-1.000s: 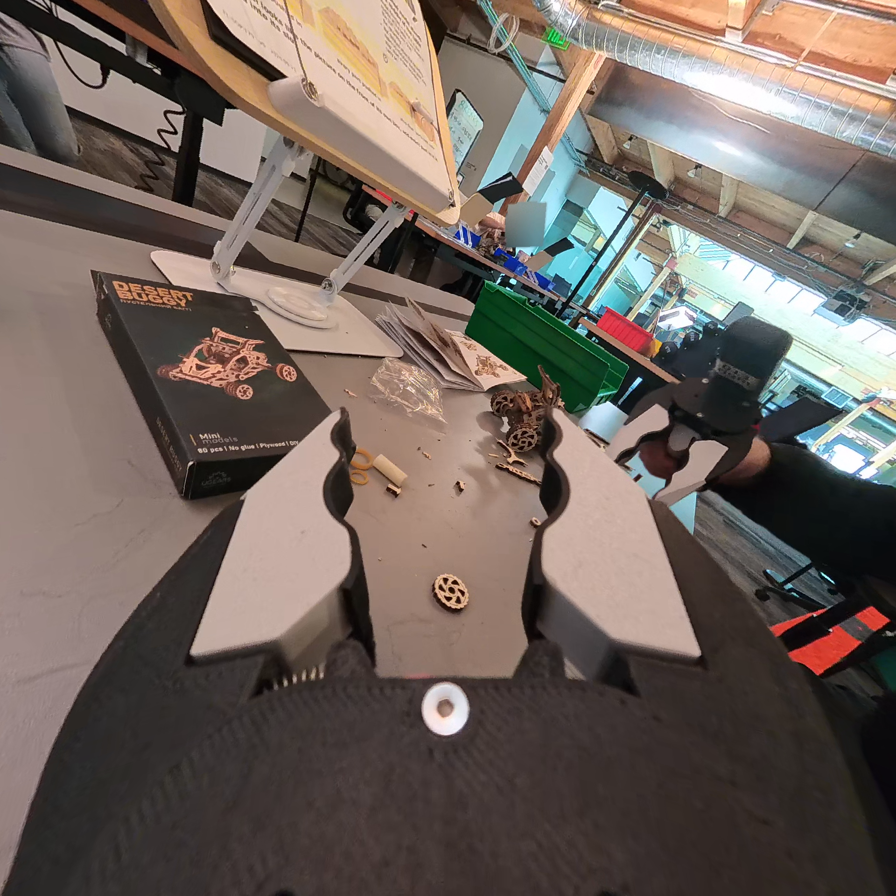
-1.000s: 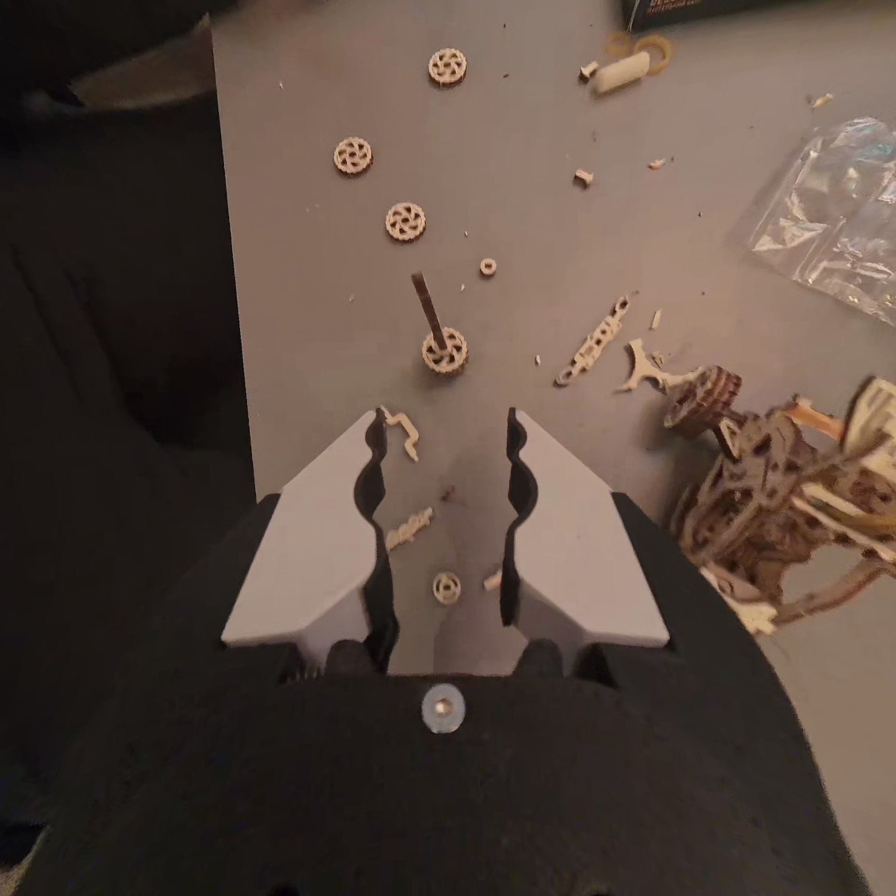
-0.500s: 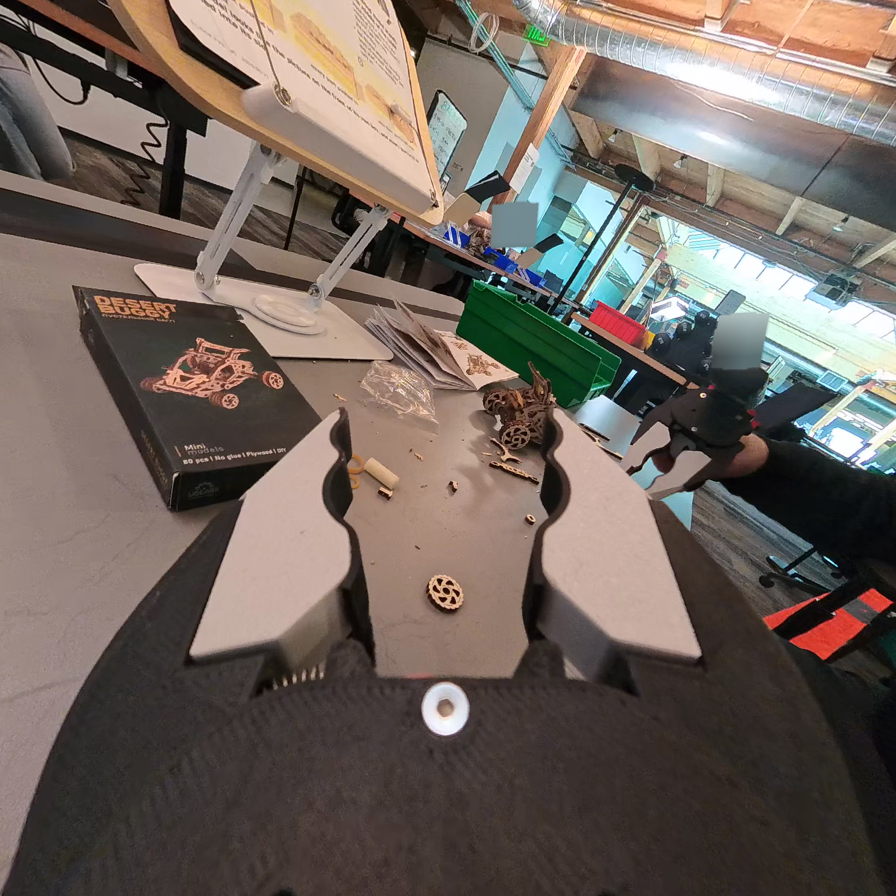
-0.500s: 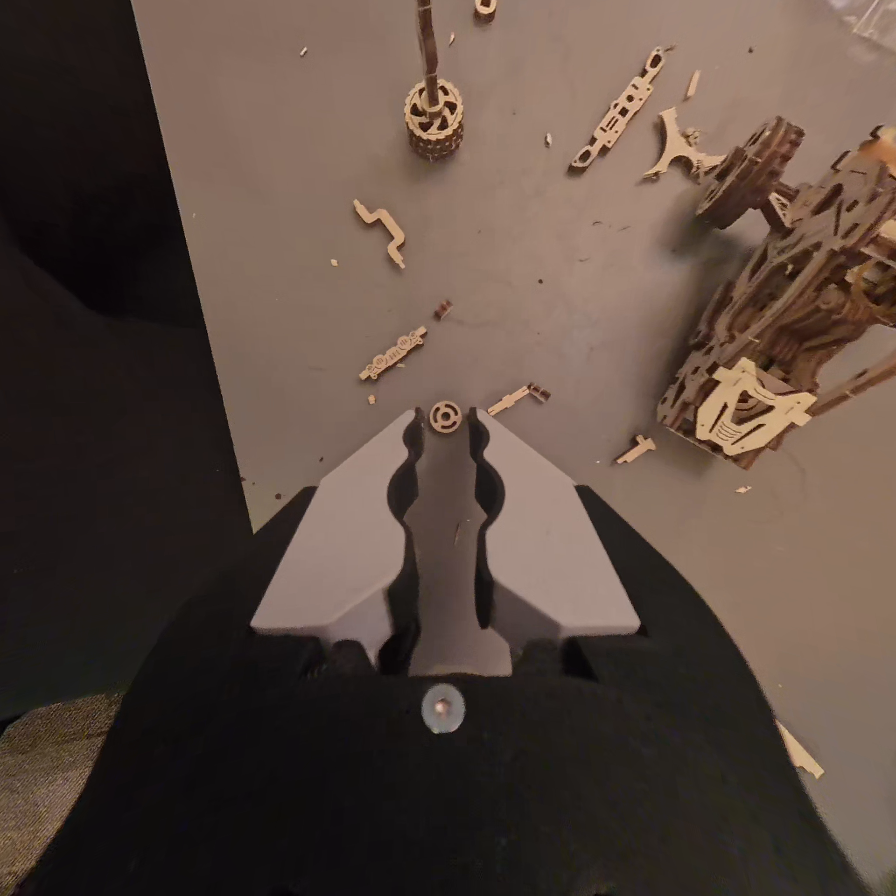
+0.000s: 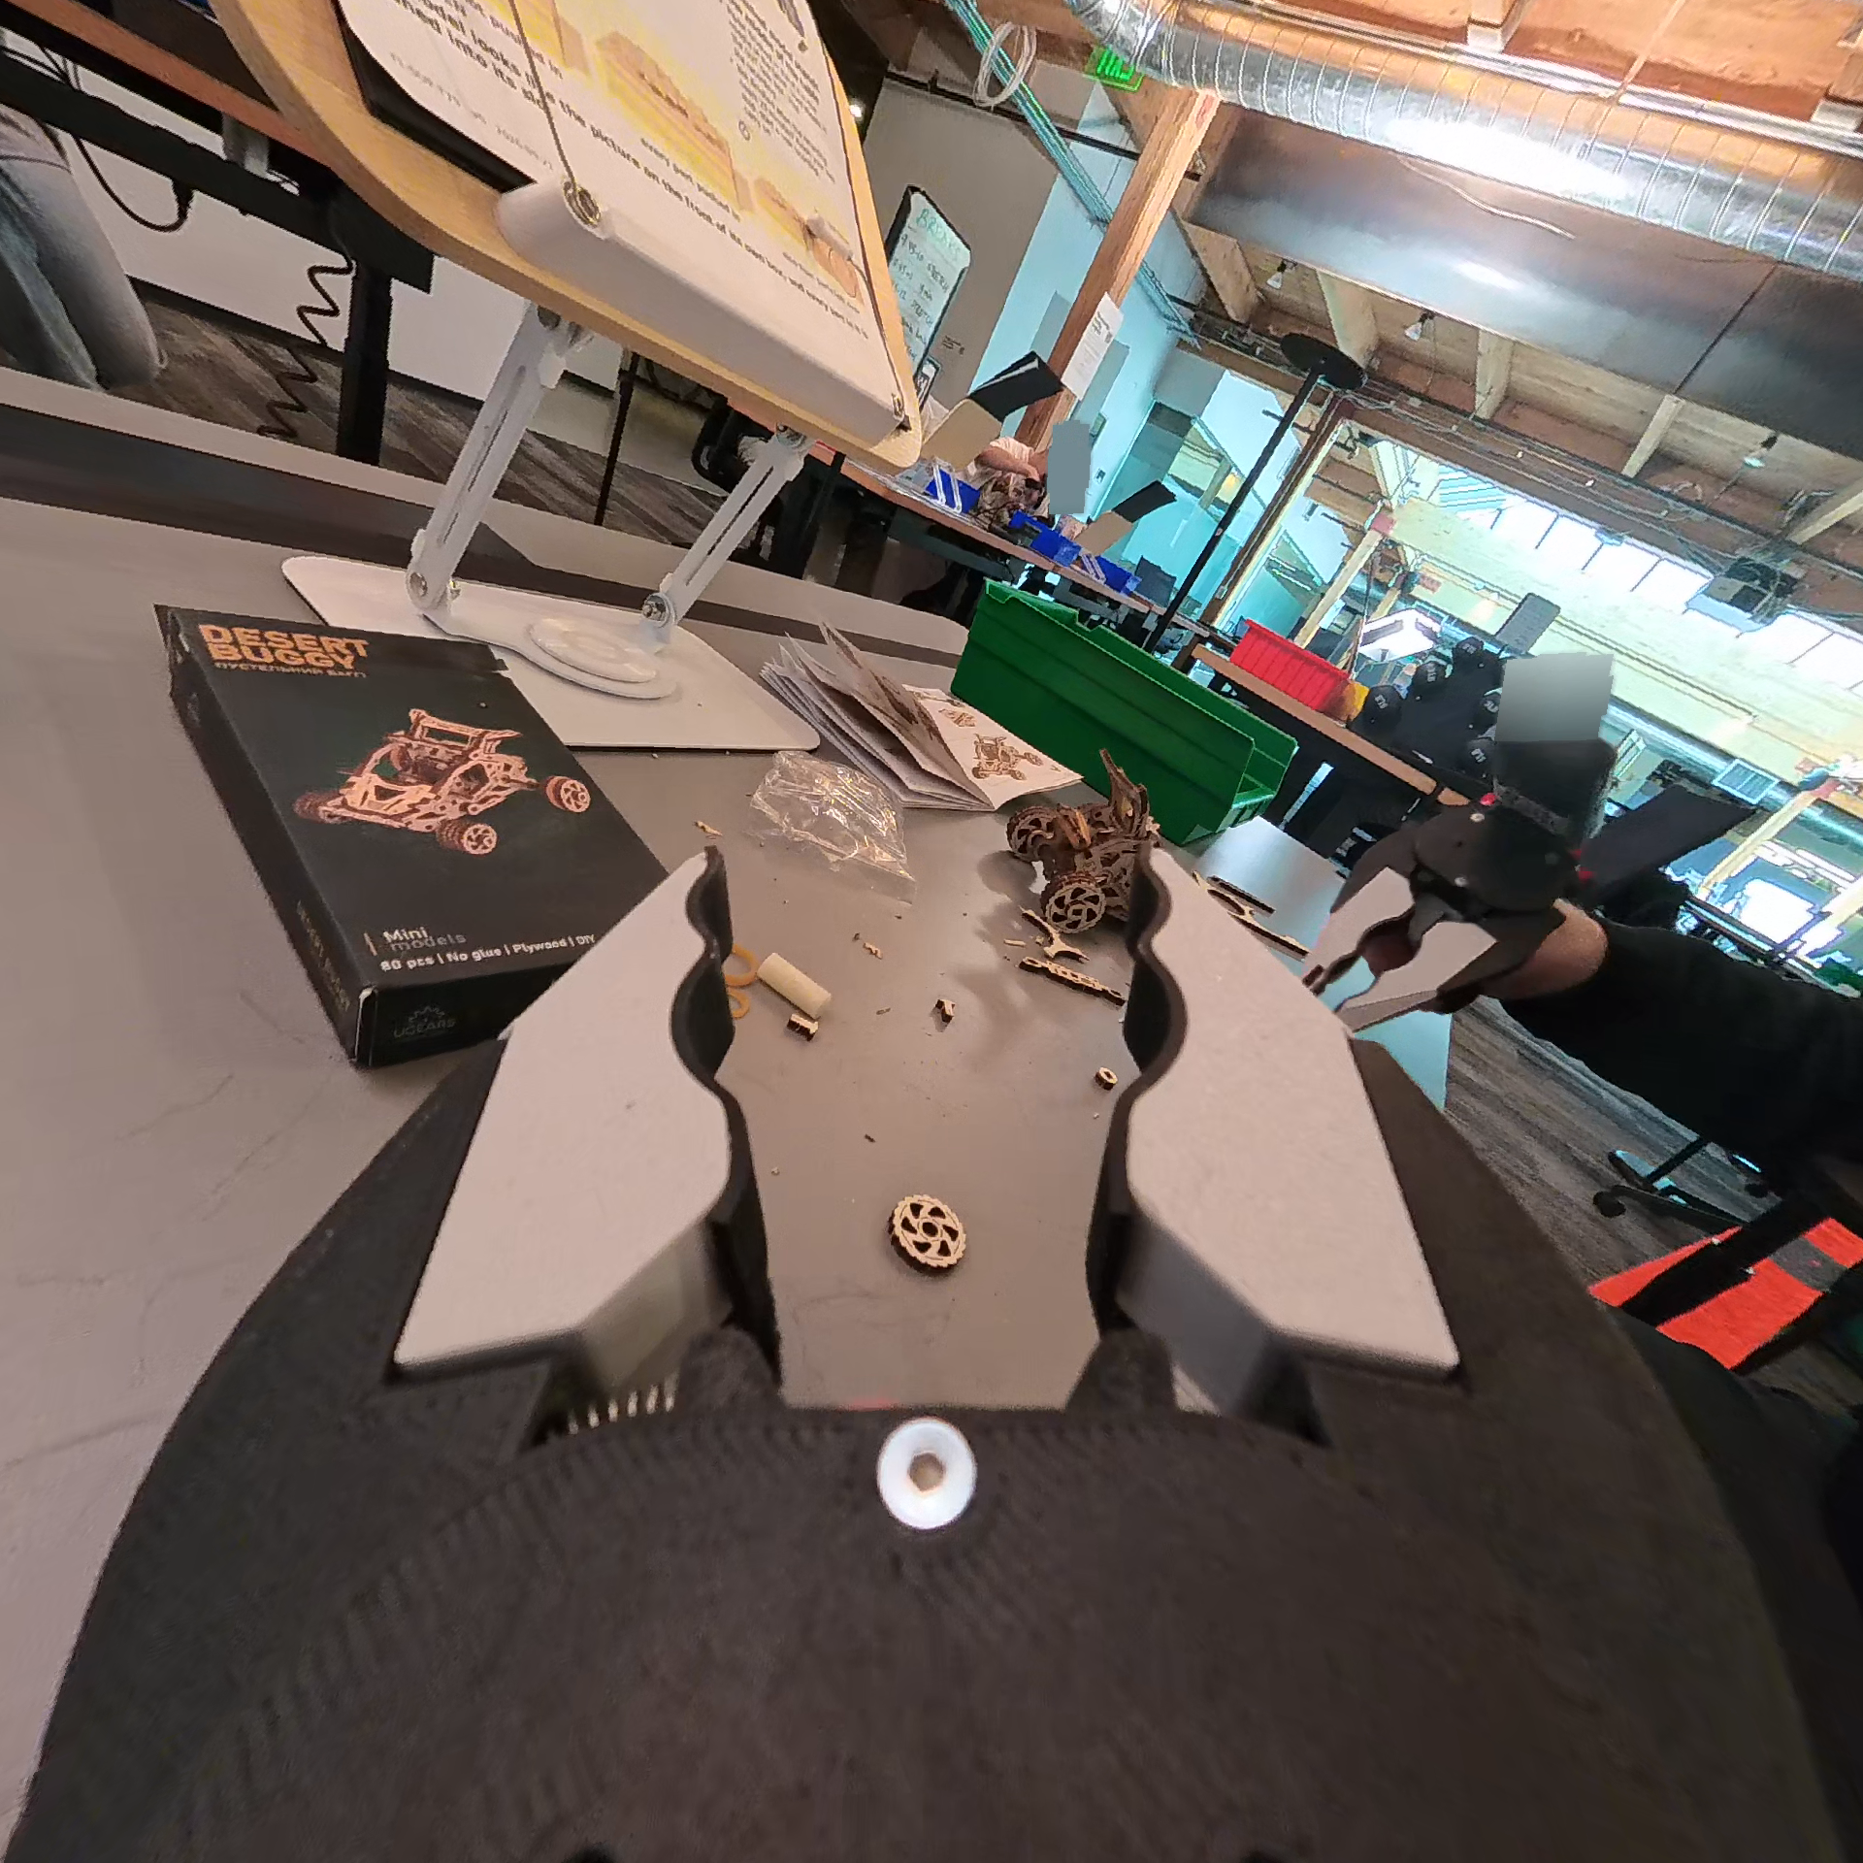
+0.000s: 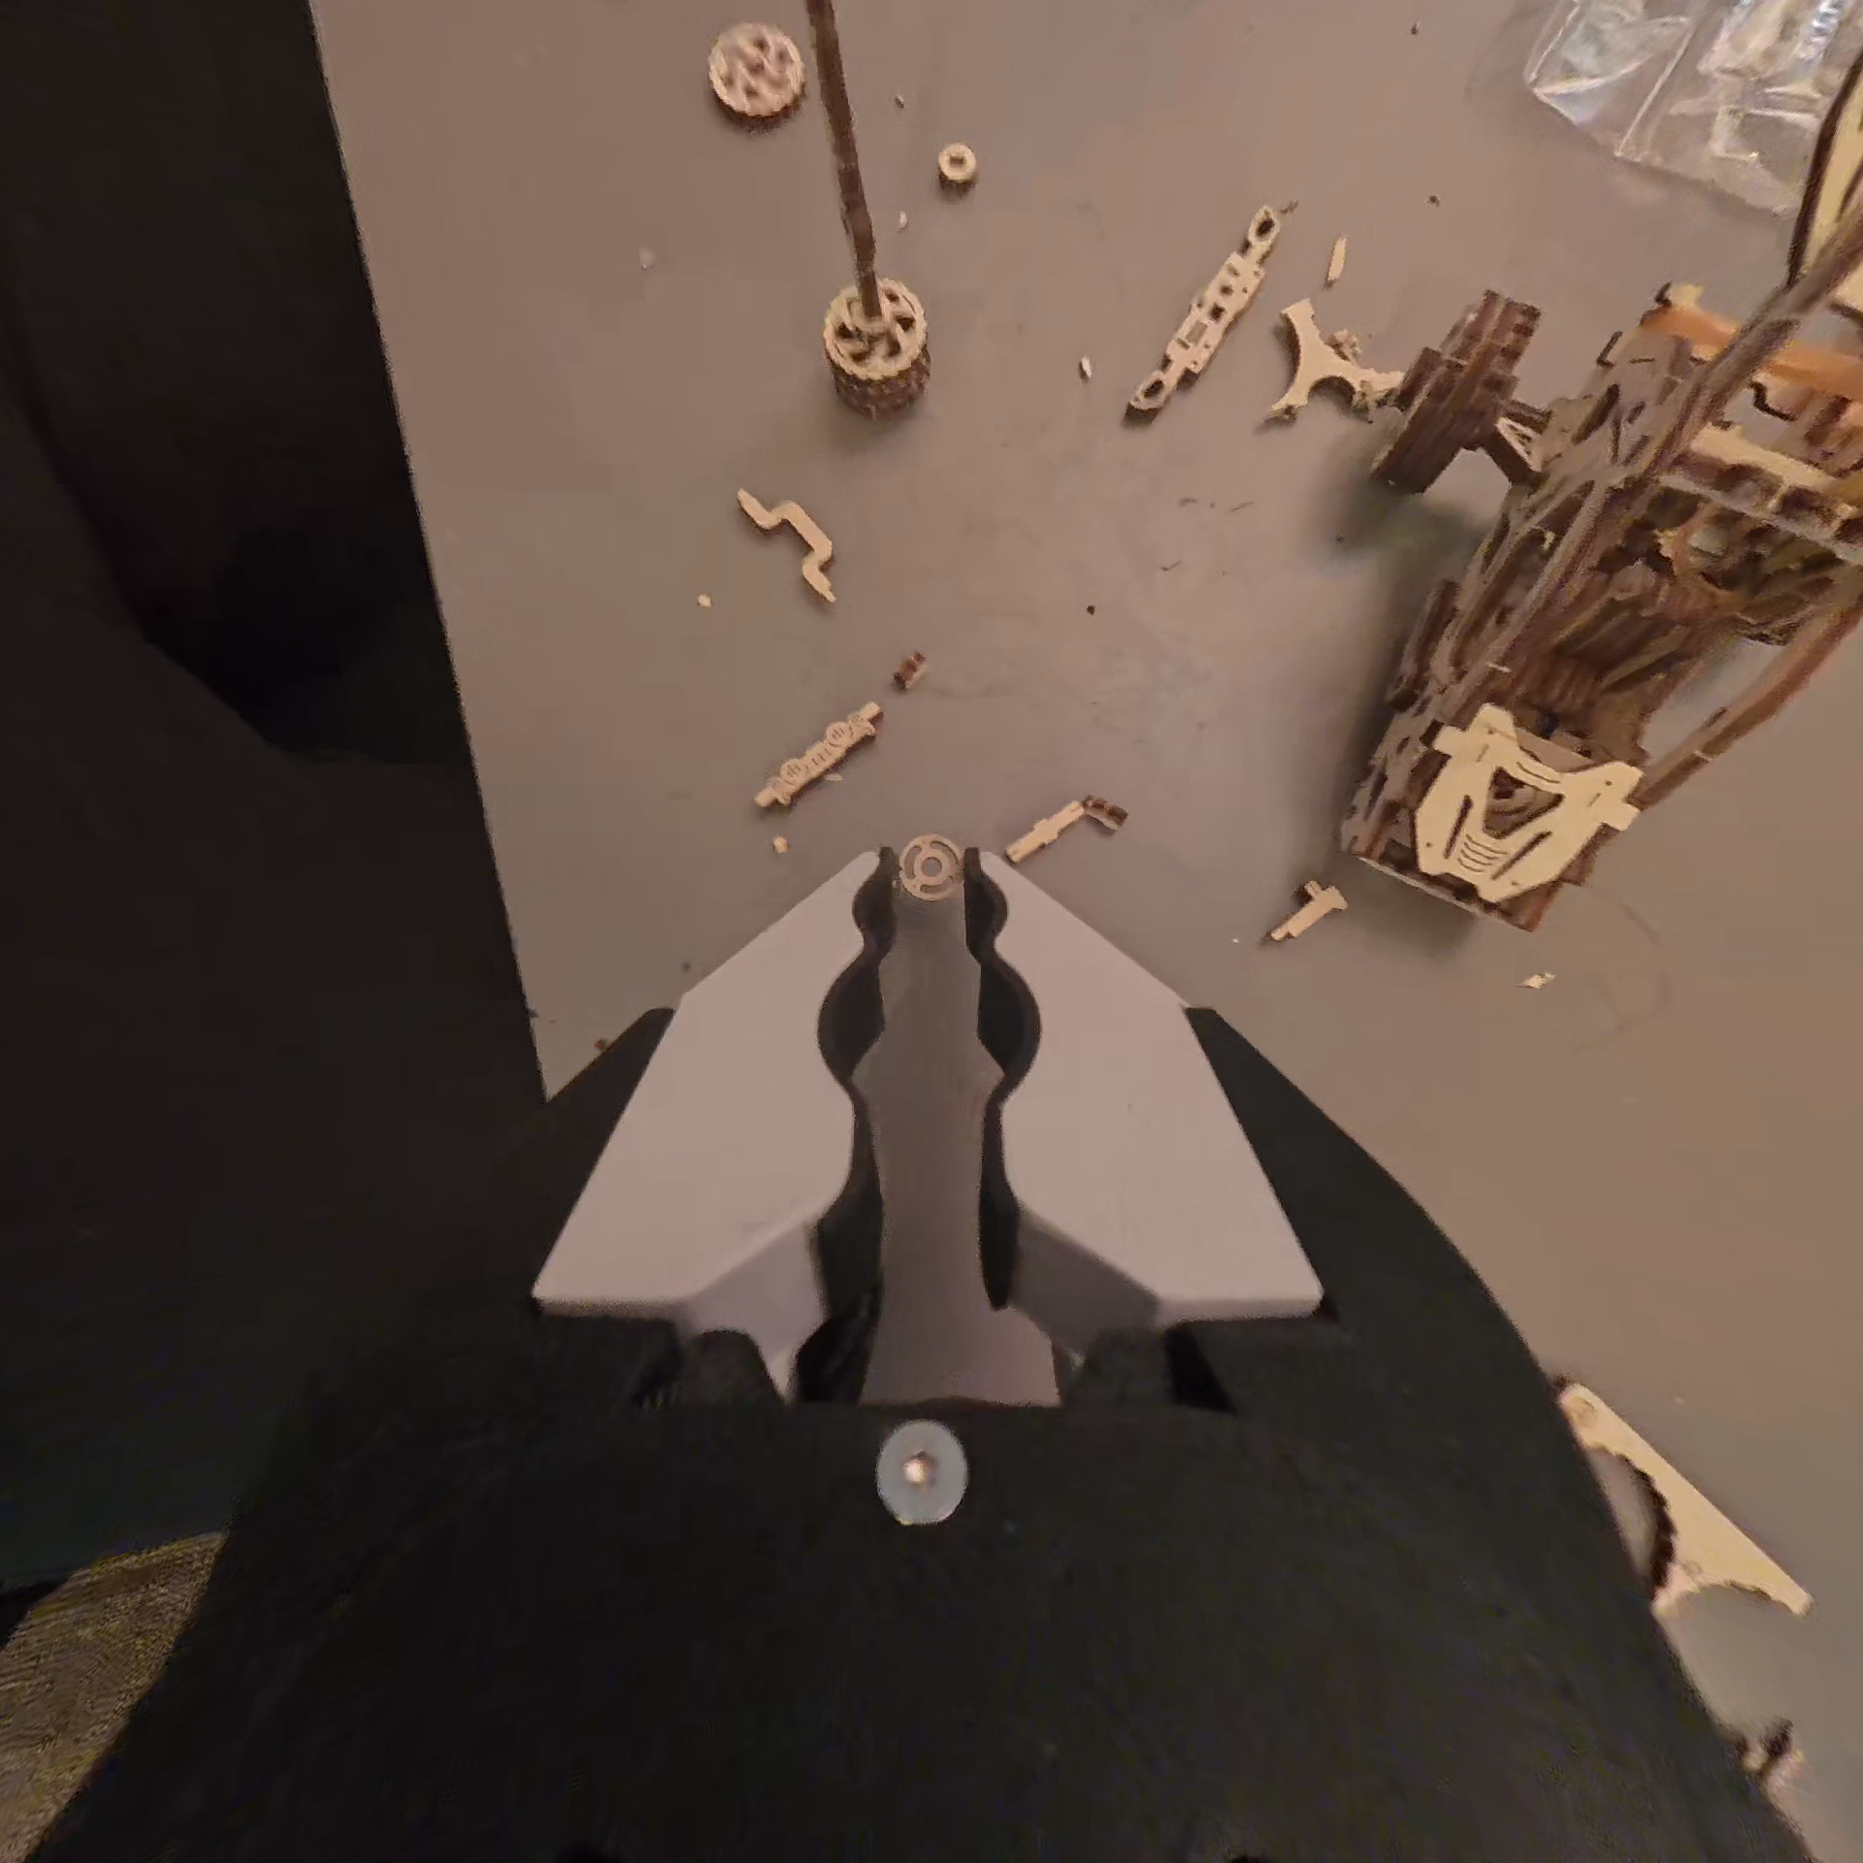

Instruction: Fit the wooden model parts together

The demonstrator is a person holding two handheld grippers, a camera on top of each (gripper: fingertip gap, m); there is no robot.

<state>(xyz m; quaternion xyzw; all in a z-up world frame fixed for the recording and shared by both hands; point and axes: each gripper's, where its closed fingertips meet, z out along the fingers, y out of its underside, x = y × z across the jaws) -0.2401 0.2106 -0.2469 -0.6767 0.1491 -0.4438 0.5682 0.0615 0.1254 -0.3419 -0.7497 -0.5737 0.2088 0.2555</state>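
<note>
In the left wrist view my left gripper (image 5: 927, 877) is open and empty, low over the grey table (image 5: 151, 1109). A flat wooden gear disc (image 5: 927, 1232) lies on the table between its fingers. The part-built wooden buggy (image 5: 1084, 857) stands beyond its tips. My right gripper (image 6: 927, 863) points down at the table, its jaws narrowed onto a small flat wooden ring (image 6: 924, 865) at the tips. A wheel on an axle stick (image 6: 875, 348) stands ahead, and the buggy (image 6: 1613, 655) is to the right. The right gripper also shows far right in the left wrist view (image 5: 1411, 958).
Loose wooden strips (image 6: 1205, 313) (image 6: 817, 771), a hooked piece (image 6: 786, 539) and another gear disc (image 6: 756, 73) lie scattered. The table edge (image 6: 423, 605) runs down the left. A black box (image 5: 393, 827), white stand (image 5: 565, 645), booklet (image 5: 907, 736), plastic bag (image 5: 827, 817) and green bin (image 5: 1109, 706) stand behind. Tip to tip, the grippers are about 35 centimetres apart. The buggy (image 6: 1613, 655) is closer to my right gripper, around 12 centimetres from its tips; the left tips are 30 centimetres off.
My right gripper has moved back along the table to the small ring and its jaws have closed from wide apart to the ring's width. The left gripper has barely moved.
</note>
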